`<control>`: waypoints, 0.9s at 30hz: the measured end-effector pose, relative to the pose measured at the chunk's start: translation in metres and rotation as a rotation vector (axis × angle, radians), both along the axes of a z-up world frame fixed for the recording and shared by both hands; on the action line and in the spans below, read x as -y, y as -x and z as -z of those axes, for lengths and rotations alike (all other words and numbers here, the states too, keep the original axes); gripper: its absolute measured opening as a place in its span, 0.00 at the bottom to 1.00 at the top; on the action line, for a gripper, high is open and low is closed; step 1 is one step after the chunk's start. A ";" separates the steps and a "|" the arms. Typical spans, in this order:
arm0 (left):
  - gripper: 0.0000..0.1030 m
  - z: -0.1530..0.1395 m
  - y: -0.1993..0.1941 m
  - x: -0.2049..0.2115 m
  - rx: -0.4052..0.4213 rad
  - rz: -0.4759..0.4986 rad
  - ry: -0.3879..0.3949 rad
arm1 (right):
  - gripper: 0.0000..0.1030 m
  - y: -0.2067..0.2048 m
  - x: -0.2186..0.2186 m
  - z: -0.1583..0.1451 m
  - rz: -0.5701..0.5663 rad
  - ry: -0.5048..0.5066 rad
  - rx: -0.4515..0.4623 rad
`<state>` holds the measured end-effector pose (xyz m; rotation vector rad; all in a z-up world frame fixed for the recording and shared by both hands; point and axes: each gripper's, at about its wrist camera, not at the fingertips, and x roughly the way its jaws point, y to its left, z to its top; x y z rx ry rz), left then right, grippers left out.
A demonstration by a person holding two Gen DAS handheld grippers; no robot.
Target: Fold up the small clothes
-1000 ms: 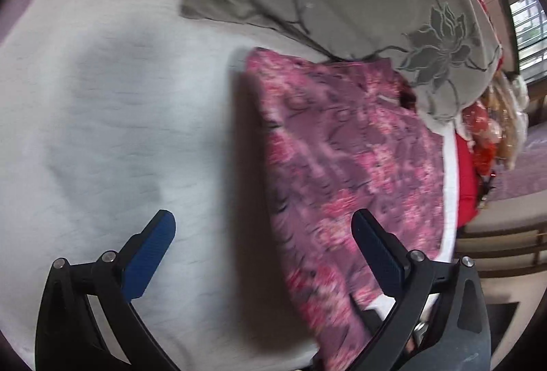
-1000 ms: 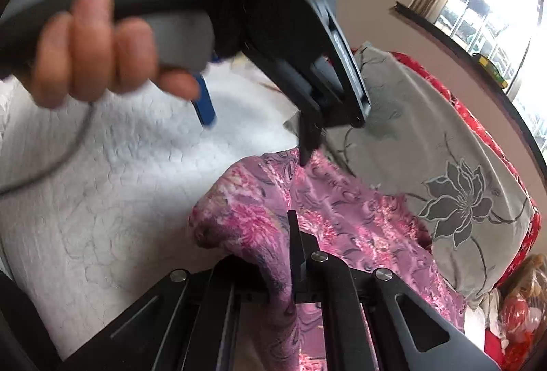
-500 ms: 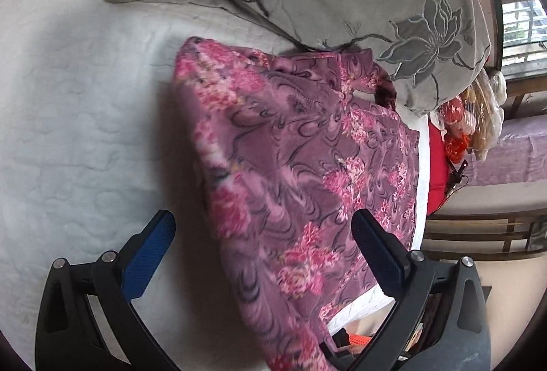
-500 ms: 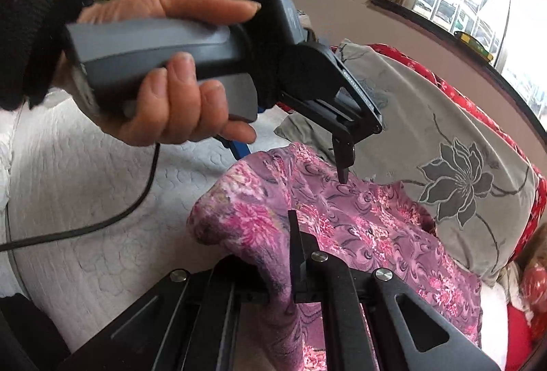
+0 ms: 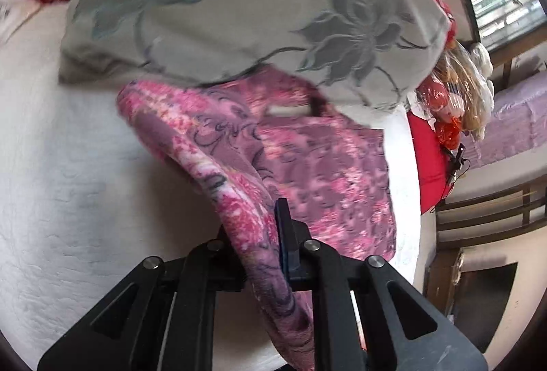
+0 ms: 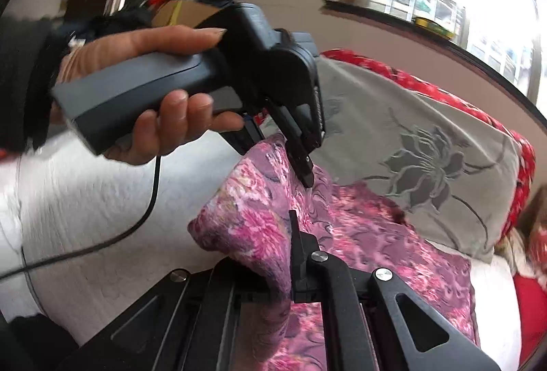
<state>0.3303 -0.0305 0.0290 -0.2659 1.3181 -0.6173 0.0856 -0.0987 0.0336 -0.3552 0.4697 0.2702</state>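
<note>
A pink and purple flowered garment (image 5: 307, 166) lies on a white quilted bed (image 5: 68, 183), its near edge lifted in a fold. My left gripper (image 5: 270, 234) is shut on that edge, cloth pinched between its jaws. My right gripper (image 6: 283, 254) is shut on another part of the same garment (image 6: 359, 234), close beside it. In the right wrist view the left gripper (image 6: 301, 162) and the hand holding it sit just above the raised fold.
A grey flowered pillow (image 5: 239, 12) lies behind the garment, touching its far edge. Red patterned bedding (image 6: 444, 90) runs along the wall under a window. A doll (image 5: 448, 104) and a wooden bench (image 5: 495, 200) are at the bed's right side. A black cable (image 6: 102, 244) crosses the quilt.
My left gripper was open above the garment and has come down and shut on its lifted edge. My right gripper has stayed shut on the cloth.
</note>
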 end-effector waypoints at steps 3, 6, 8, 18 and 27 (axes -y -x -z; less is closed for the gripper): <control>0.11 -0.013 0.006 0.024 0.024 0.014 -0.007 | 0.04 0.003 0.026 -0.013 0.047 -0.068 -0.010; 0.11 -0.022 0.011 0.045 0.039 0.024 -0.022 | 0.04 0.005 0.055 -0.022 0.097 -0.142 -0.031; 0.11 -0.028 0.016 0.065 0.047 0.032 -0.028 | 0.04 0.008 0.075 -0.025 0.124 -0.187 -0.046; 0.11 -0.035 0.034 0.162 0.066 0.109 -0.045 | 0.04 0.022 0.170 -0.030 0.263 -0.403 -0.078; 0.11 -0.001 0.049 0.249 0.020 0.200 -0.106 | 0.04 0.033 0.255 -0.010 0.417 -0.586 -0.144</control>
